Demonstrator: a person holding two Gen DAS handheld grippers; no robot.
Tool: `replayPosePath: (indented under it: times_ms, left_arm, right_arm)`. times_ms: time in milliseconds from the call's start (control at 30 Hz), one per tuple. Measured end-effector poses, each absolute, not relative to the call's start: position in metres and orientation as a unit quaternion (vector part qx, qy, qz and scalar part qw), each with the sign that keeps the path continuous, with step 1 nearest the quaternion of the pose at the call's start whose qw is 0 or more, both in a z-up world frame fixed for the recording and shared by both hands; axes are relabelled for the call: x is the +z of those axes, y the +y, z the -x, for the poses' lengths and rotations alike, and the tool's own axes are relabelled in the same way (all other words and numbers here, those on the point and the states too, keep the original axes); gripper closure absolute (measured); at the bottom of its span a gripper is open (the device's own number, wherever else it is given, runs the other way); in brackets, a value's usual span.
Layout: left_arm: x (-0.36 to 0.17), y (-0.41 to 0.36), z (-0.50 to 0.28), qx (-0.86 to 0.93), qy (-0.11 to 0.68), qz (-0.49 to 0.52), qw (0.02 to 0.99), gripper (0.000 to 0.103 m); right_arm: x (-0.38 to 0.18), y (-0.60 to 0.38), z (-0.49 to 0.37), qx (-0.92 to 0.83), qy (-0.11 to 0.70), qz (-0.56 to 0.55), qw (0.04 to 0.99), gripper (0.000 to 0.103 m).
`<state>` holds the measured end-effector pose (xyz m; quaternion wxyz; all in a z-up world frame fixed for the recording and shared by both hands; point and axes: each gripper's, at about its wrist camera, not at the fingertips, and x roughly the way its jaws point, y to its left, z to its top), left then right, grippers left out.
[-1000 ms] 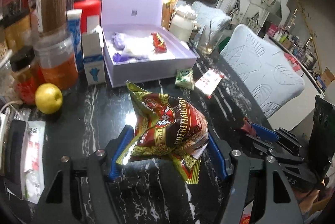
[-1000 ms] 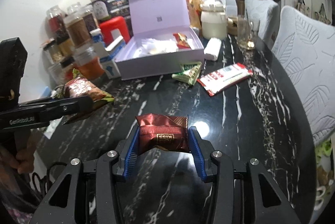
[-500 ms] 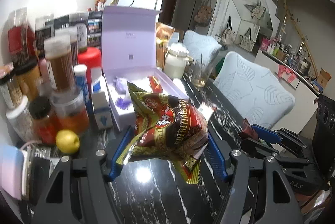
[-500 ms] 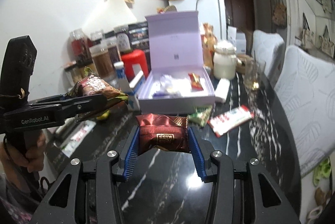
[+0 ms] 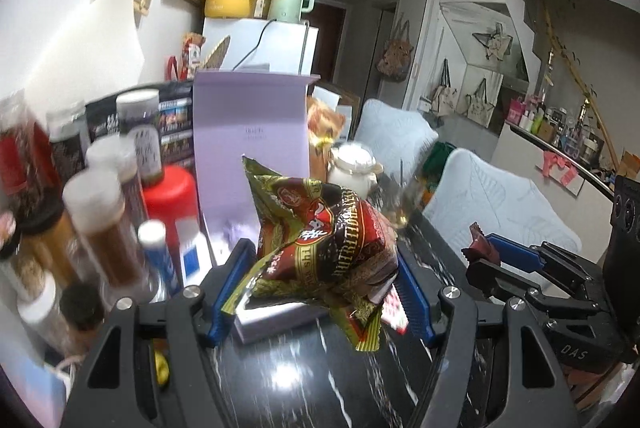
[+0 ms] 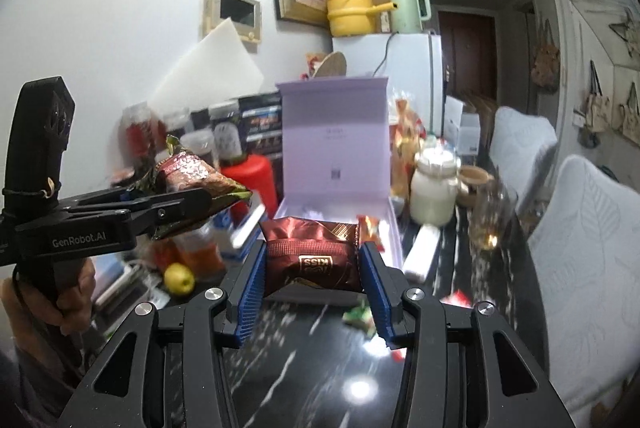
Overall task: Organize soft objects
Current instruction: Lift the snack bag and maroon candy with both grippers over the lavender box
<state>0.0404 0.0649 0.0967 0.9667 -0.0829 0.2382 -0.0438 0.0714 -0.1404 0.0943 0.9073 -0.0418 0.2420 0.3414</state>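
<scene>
The left gripper is clamped on a crinkled green-and-red snack bag, held above the black marble table. The right gripper is clamped on a brown foil "KISS" packet, also held clear of the table. Both packages sit in front of the open lilac gift box, whose lid stands upright. Inside the box lies a small red wrapper. A lemon rests near the jars on the left.
</scene>
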Motion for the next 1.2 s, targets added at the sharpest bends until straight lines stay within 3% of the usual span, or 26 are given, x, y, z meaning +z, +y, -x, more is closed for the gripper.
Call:
replayPosePath:
  times_ms: [600,1200]
  left_arm:
    - [0.105,0.09,-0.148,-0.007,0.225,0.097,0.97,0.035]
    - [0.046,0.102,-0.238,0.021,0.293,0.092,0.951,0.035]
  right_arm:
    - [0.119,-0.105,-0.19,0.349,0.206,0.039,0.913,0.057]
    - [0.06,-0.058,-0.288,0.356,0.271,0.041,0.893,0.057]
